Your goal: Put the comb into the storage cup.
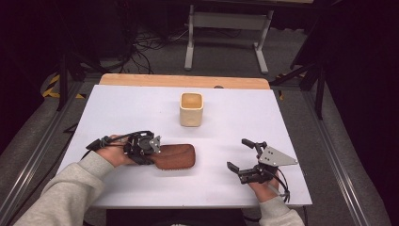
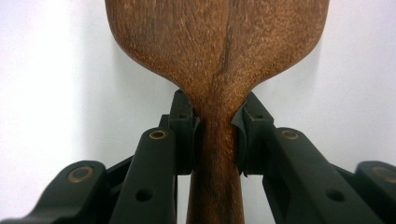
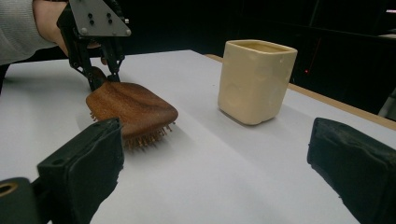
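A brown wooden hairbrush (image 1: 175,157) lies bristles down on the white table (image 1: 117,113), left of centre. My left gripper (image 1: 153,151) is shut on its handle where the neck meets the head (image 2: 217,126). The right gripper view shows the brush (image 3: 133,109) with its bristles on the table and the left gripper (image 3: 102,77) above the handle. A cream square cup (image 1: 191,108) stands upright behind the brush (image 3: 254,79). My right gripper (image 1: 238,157) rests open at the table's front right, nothing between its jaws (image 3: 215,163).
A wooden strip (image 1: 183,81) runs along the table's far edge. Beyond it stand a white frame (image 1: 226,33) and cables on the floor. Bare table lies between brush and right gripper.
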